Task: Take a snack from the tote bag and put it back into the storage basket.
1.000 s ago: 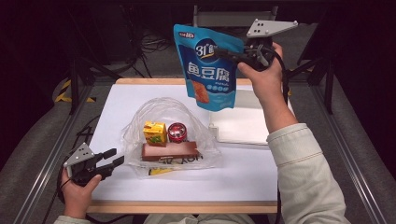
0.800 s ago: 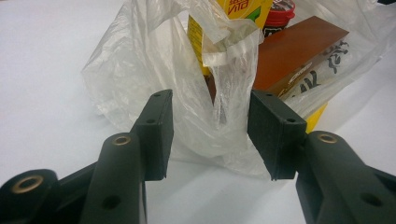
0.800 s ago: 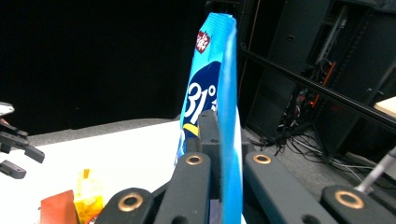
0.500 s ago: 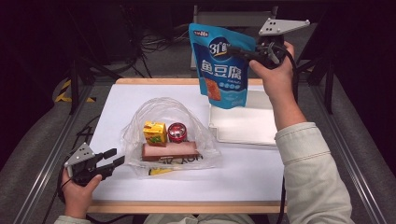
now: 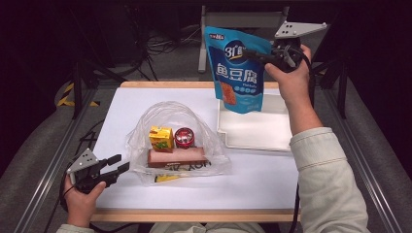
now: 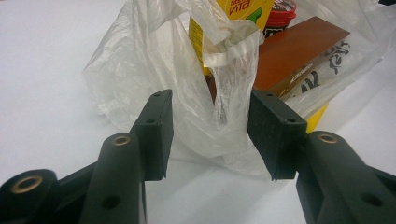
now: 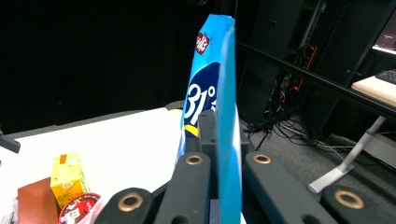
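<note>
The right tongs (image 5: 252, 54) are clamped on the upper edge of a blue snack pouch (image 5: 236, 73), holding it upright in the air above the far end of the white tray (image 5: 252, 133) on the desk (image 5: 121, 111). The left tongs (image 5: 119, 166) rest open at the near left of the desk, jaws spread, pointing at the clear plastic bag (image 5: 160, 116). That bag holds a yellow juice carton (image 5: 161, 138), a red-lidded cup (image 5: 184, 137) and a brown box (image 5: 177, 156).

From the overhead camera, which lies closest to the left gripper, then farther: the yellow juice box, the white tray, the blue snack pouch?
1. Yellow juice box, in the plastic bag beside the left gripper.
2. White tray, across the table at right.
3. Blue snack pouch, held up at far right.
</note>
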Demonstrator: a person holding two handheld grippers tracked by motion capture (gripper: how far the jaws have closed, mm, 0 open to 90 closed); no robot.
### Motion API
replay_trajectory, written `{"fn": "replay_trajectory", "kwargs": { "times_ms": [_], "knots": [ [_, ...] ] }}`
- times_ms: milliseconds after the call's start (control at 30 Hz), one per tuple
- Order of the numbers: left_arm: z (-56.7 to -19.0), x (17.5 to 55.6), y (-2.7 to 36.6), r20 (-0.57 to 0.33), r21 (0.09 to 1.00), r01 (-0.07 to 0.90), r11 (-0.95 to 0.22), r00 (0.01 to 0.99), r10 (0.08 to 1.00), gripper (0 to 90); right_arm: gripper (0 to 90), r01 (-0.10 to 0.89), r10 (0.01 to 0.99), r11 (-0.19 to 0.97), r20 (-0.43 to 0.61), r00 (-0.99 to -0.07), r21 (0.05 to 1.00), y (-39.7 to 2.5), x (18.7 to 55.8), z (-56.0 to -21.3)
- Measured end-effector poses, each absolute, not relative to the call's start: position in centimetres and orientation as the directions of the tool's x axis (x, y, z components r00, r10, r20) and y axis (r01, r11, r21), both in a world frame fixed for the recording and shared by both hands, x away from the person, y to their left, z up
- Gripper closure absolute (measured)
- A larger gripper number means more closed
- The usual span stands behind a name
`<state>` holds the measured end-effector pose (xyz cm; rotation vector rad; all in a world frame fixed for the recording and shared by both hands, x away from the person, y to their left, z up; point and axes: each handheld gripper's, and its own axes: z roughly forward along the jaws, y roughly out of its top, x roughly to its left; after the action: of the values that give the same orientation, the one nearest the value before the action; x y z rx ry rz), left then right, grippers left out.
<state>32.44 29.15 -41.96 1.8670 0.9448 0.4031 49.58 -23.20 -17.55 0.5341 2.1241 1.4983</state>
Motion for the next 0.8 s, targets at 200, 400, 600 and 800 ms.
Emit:
{"fn": "replay_trajectory", "kwargs": {
  "times_ms": [200, 400, 600, 800],
  "knots": [
    [-42.0, 32.3, 29.2, -0.121, 0.870, 0.435, -0.230, 0.642, 0.757, 51.3, 90.0, 0.058, 0.583, 0.329, -0.154, -0.798, 0.942, -24.0, 50.0, -18.2],
    [-42.0, 32.2, 29.3, -0.122, 0.869, 0.439, -0.230, 0.639, 0.759, 51.7, 90.0, 0.076, 0.594, 0.329, -0.144, -0.791, 0.941, -24.6, 50.4, -18.8],
    [-42.0, 31.9, 29.5, -0.122, 0.869, 0.439, -0.227, 0.636, 0.762, 51.8, 90.0, 0.095, 0.608, 0.326, -0.131, -0.783, 0.941, -25.2, 51.1, -19.7],
    [-42.1, 31.6, 29.8, -0.123, 0.873, 0.437, -0.217, 0.628, 0.769, 51.1, 90.0, 0.114, 0.619, 0.328, -0.122, -0.776, 0.938, -25.6, 51.7, -20.7]
  ]
}}
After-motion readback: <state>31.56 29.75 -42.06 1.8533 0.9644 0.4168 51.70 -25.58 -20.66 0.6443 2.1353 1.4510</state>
